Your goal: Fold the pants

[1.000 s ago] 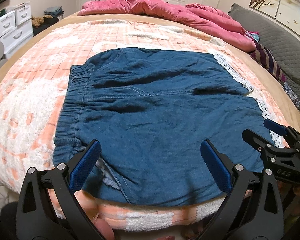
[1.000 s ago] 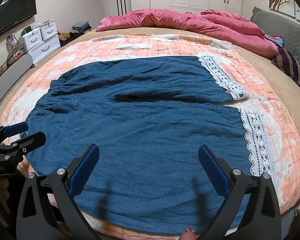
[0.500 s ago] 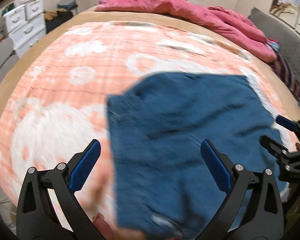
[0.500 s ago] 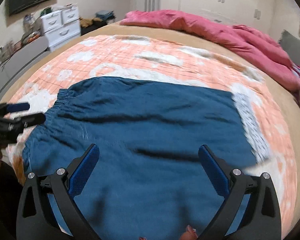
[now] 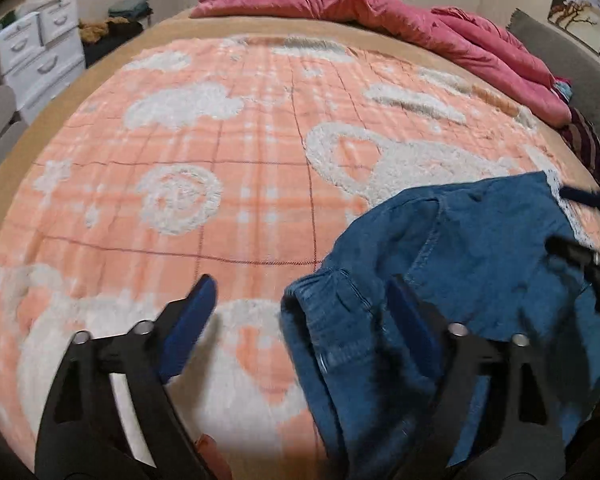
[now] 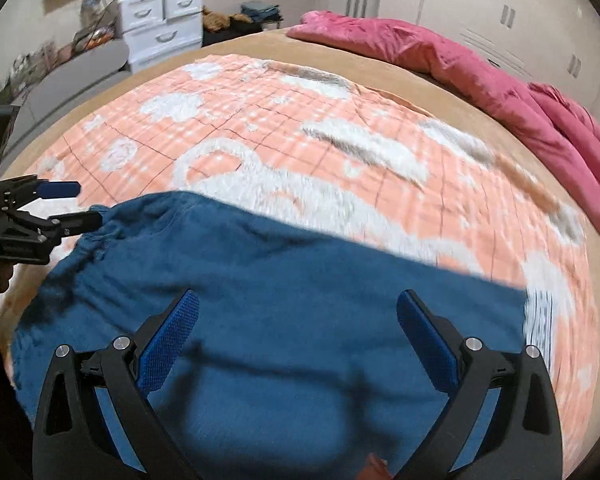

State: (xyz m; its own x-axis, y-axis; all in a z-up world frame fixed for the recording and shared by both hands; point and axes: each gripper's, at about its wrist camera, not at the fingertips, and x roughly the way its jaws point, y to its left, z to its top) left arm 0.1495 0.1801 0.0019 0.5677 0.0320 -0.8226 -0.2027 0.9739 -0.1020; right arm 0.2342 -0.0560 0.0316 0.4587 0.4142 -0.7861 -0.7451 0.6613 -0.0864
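The blue denim pants (image 6: 284, 304) with a white lace hem (image 6: 548, 312) lie on the near part of the orange-and-white blanket (image 5: 228, 184). In the left wrist view the pants (image 5: 452, 280) fill the lower right, with the elastic waistband (image 5: 324, 320) lying between my fingers. My left gripper (image 5: 300, 320) is open over the waistband corner; it also shows at the left of the right wrist view (image 6: 66, 204). My right gripper (image 6: 298, 336) is open above the middle of the pants and shows at the right edge of the left wrist view (image 5: 580, 220).
A pink duvet (image 5: 400, 16) is bunched along the far side of the bed. A dark grey padded headboard (image 5: 580, 76) runs along the right. White drawer units (image 6: 160, 20) and a grey bench (image 6: 72, 76) stand off the left side. White wardrobes (image 6: 500, 12) line the far wall.
Both grippers have swung left and pulled back, so the pants sit lower and further right in the views. The left gripper now hangs over the waistband corner. Both stay open.
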